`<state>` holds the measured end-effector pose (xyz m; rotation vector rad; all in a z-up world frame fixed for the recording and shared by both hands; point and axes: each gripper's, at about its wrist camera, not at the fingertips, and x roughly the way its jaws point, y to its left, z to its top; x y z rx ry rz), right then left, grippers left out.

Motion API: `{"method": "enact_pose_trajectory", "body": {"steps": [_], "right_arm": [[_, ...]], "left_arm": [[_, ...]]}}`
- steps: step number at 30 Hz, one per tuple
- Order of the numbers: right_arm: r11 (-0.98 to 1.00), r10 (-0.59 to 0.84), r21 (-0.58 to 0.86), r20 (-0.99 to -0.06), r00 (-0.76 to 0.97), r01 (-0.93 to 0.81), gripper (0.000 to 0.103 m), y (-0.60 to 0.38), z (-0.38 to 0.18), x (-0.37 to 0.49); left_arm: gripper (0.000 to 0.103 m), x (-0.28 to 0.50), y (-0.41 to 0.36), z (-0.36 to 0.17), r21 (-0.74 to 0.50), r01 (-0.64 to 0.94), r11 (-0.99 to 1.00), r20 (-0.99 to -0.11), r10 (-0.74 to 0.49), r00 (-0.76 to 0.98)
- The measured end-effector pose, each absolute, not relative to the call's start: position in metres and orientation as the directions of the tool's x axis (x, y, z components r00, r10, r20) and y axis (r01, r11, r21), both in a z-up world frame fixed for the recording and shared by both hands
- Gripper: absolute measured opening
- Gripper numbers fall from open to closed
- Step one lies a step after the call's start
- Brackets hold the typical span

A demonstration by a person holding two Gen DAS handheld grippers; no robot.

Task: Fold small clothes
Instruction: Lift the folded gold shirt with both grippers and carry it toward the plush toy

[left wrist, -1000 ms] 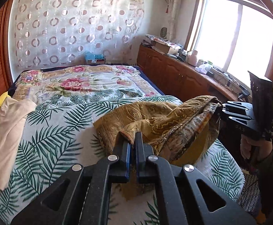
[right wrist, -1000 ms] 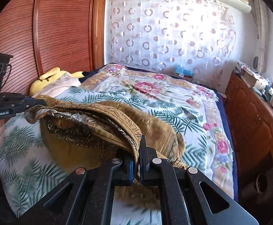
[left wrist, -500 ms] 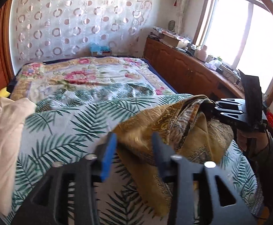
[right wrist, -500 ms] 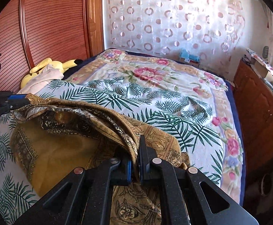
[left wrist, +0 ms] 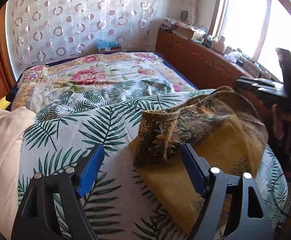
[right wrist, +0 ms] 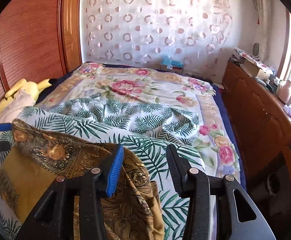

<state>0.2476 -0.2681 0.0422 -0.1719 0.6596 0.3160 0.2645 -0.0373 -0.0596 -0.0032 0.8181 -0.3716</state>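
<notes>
A brown-gold patterned garment (left wrist: 187,128) with a mustard inner side lies in a loose fold on the palm-leaf sheet (left wrist: 75,124). My left gripper (left wrist: 143,166) hovers over its near edge with jaws opening. A cloth corner lies between them beside the right finger, and no pad presses on it. My right gripper (right wrist: 144,168) is also opening. The garment (right wrist: 69,156) drapes against its blue left pad (right wrist: 115,170), unpinched. Each gripper appears in the other's view: the right gripper (left wrist: 240,83) at the cloth's far end, the left gripper (right wrist: 1,137) at the frame's left edge.
A cream cloth (left wrist: 3,140) and a yellow plush toy (right wrist: 25,92) lie at the bed's left side. A floral blanket (left wrist: 81,76) covers the far half. A wooden cabinet (left wrist: 201,64) with clutter runs under the window; a wooden wall panel (right wrist: 31,40) stands on the left.
Both grippers were shut on the lifted garment; the left let go first, then the right. The cloth has sunk onto the sheet, folded over. Both hands moved forward and the left one lower.
</notes>
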Motion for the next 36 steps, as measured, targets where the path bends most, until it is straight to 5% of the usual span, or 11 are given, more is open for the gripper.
{"method": "enact_pose_trajectory", "body": {"steps": [2, 4, 6, 11, 25, 30, 31, 36], "right_arm": [[0.937, 0.250, -0.037, -0.623, 0.741, -0.347, 0.047, -0.271, 0.047, 0.234], [0.932, 0.266, -0.029, -0.625, 0.734, -0.362, 0.066, -0.272, 0.045, 0.222], [0.925, 0.283, -0.013, -0.642, 0.713, -0.379, 0.072, -0.272, 0.037, 0.215], [0.947, 0.217, -0.005, -0.728, 0.650, -0.322, 0.072, -0.286, -0.001, 0.229], [0.937, 0.303, 0.126, -0.754, 0.582, -0.325, 0.074, -0.308, -0.021, 0.252], [0.928, 0.326, 0.137, -0.750, 0.576, -0.347, 0.067, -0.303, -0.026, 0.254], [0.920, 0.345, 0.149, -0.748, 0.568, -0.363, 0.055, -0.300, -0.028, 0.254], [0.888, 0.406, 0.190, -0.750, 0.523, -0.418, 0.028, -0.296, -0.029, 0.253]], "left_arm": [[0.079, 0.276, -0.038, -0.067, -0.152, 0.319, 0.936, -0.728, -0.324, 0.605], [0.079, 0.284, -0.038, -0.073, -0.157, 0.303, 0.940, -0.742, -0.315, 0.592], [0.079, 0.293, -0.037, -0.080, -0.163, 0.293, 0.942, -0.754, -0.310, 0.579], [0.079, 0.304, -0.036, -0.088, -0.182, 0.288, 0.940, -0.772, -0.318, 0.550], [0.079, 0.306, -0.042, -0.094, -0.166, 0.308, 0.937, -0.768, -0.319, 0.555], [0.068, 0.303, -0.042, -0.094, -0.196, 0.333, 0.922, -0.753, -0.359, 0.551], [0.061, 0.303, -0.043, -0.094, -0.207, 0.344, 0.916, -0.750, -0.374, 0.545], [0.036, 0.303, -0.048, -0.093, -0.249, 0.383, 0.890, -0.742, -0.429, 0.515]]}}
